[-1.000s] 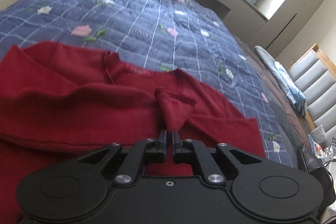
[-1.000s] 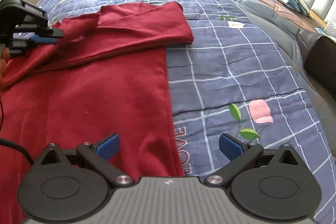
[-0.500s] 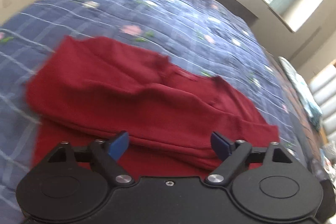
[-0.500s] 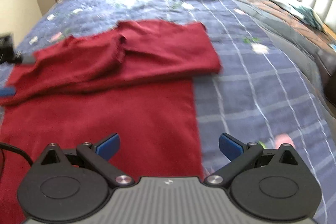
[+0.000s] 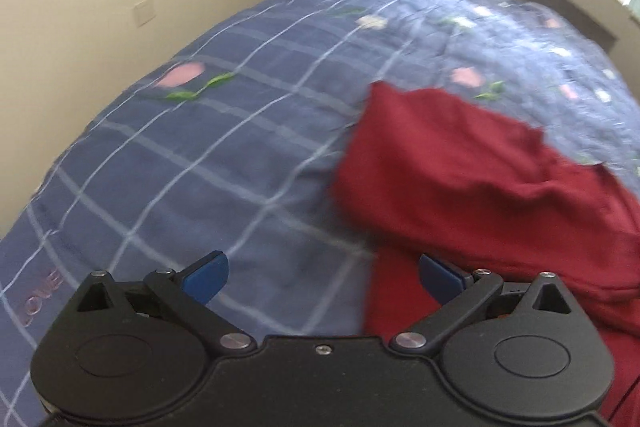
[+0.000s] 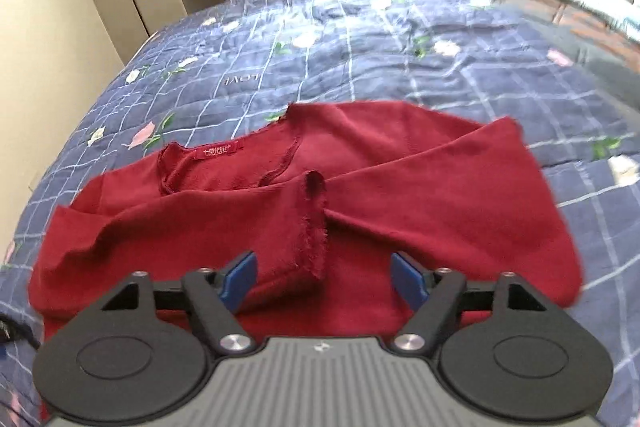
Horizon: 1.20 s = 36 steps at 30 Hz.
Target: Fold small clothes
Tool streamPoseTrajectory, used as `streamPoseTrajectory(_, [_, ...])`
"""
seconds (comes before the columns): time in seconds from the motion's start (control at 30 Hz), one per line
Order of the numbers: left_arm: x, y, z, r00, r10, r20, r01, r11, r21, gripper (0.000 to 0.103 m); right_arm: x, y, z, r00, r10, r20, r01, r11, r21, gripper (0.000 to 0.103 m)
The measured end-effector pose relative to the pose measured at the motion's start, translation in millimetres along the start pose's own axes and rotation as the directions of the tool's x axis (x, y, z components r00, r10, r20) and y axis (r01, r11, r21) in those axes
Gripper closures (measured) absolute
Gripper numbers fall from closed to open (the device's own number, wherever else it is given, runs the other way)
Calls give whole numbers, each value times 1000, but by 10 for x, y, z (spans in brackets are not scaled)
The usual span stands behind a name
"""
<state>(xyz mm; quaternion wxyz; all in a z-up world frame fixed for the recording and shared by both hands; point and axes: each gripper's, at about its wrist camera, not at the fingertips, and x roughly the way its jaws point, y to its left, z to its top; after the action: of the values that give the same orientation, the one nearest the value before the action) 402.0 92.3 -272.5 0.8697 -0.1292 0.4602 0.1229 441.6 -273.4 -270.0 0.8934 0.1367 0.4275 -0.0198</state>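
The left gripper [image 5: 322, 279] is opening wide and holds nothing, over the quilt [image 5: 208, 163] at the red top's [image 5: 472, 187] edge. The right gripper [image 6: 323, 277] is closing, unclenched, with a sleeve cuff [image 6: 310, 227] between its jaws. The top lies flat on the quilt, sleeves folded across.
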Motion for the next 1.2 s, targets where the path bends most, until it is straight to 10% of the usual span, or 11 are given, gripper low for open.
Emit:
streamPoseTrajectory(0.17, [72, 173, -17, 999, 25, -28, -25, 1000, -6, 2, -24, 41, 52, 999, 33, 10, -33, 999, 21, 94])
streamPoseTrajectory(0.43, [83, 30, 53, 1000, -12, 24, 9, 993, 116, 2, -663, 16, 366, 971, 87, 221, -104, 992, 66, 97])
streamPoseTrajectory(0.7, [163, -425, 162, 998, 12, 64, -40, 892, 450, 1, -632, -90, 313, 982, 38, 187, -51, 997, 61, 97])
streamPoseTrajectory(0.93, [301, -470, 227, 995, -17, 100, -39, 847, 530, 7, -580, -171, 95, 991, 22, 135, -32, 997, 76, 97])
streamPoseTrajectory(1.2, [277, -533, 272, 991, -131, 36, 93, 847, 523, 65, -515, -193, -35, 996, 18, 87, -25, 996, 81, 96])
